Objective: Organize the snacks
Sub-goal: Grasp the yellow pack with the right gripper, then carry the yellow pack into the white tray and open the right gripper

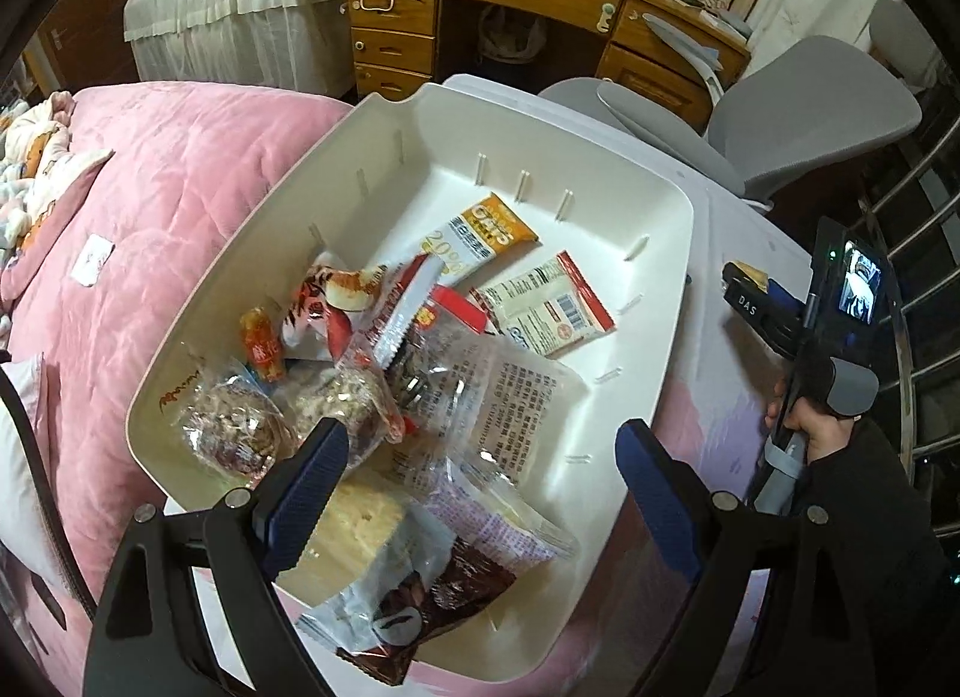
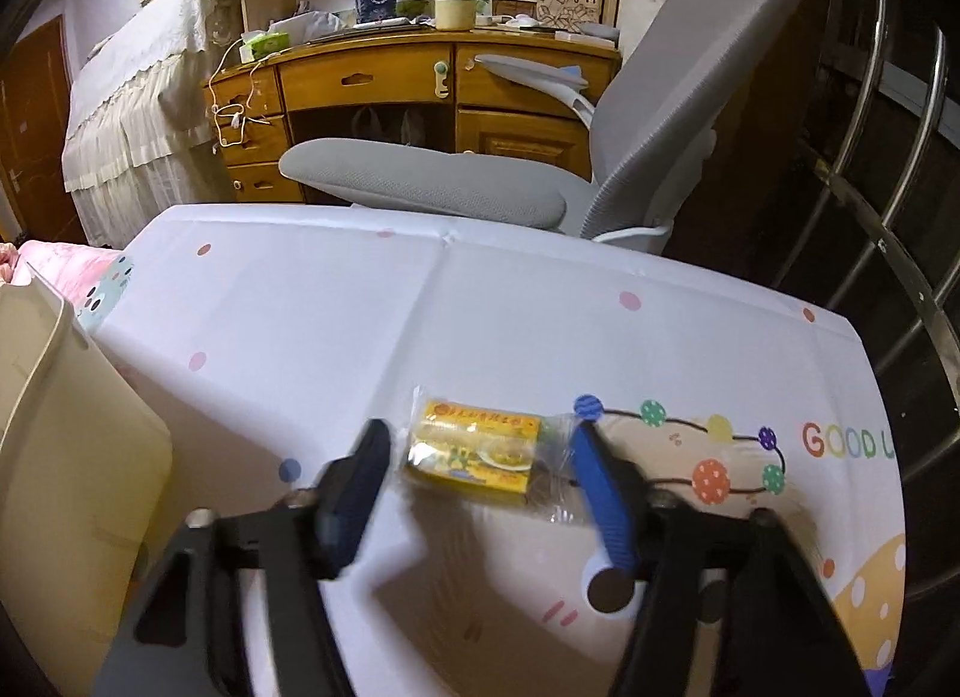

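1. On the tabletop [image 2: 372, 325], near the right tool [image 2: 480, 457], lies a small yellow snack packet [image 2: 471, 453] sealed in clear film; it sits flat on the patterned cloth, well to the right of the white bin [image 2: 54, 397].
2. Right tool: its blue pads stand on either side of the packet at a middling gap. The right pad [image 2: 600, 493] looks to be at or on the crinkled film tail, while the left pad [image 2: 360, 475] is just clear of the packet. I would not call it a grip yet.
3. Left tool [image 1: 480, 469]: spread wide with nothing pinched, it hangs over the white bin [image 1: 660, 253], where many snack packets [image 1: 420, 385] already lie heaped.
4. Handling, as I judge it: the packet is light, with a firmish block inside slick, crackly film. The film could slide between the pads, and the block might crush under a hard squeeze.
5. Where to hold: across the yellow block itself, not the loose film tail at its right end, which would fold and slip.
6. Orientation: the long axis runs left to right in the right wrist view, tipped slightly so the right end sits nearer. The printed face is up, and the pads bracket its 2 short ends.
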Demonstrator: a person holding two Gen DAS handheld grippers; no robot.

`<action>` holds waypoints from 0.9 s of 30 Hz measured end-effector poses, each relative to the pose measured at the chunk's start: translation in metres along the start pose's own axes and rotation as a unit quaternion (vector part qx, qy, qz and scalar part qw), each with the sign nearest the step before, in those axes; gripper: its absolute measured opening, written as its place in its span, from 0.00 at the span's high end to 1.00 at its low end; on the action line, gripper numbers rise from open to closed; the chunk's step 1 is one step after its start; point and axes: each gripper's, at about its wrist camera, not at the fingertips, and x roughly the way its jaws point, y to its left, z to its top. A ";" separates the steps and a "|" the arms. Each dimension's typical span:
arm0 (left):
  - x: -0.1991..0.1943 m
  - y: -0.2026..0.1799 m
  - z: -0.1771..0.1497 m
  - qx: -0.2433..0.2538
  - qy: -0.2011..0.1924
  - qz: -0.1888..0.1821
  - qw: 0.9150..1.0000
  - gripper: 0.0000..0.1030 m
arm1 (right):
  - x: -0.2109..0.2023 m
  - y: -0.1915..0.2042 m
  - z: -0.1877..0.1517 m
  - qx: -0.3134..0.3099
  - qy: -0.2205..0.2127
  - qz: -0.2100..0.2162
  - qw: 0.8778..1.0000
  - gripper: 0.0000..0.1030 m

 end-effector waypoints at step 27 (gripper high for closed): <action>-0.050 0.045 0.020 0.082 -0.008 -0.125 0.989 0.13 | -0.113 0.020 0.005 0.065 0.009 -0.044 0.997 0.56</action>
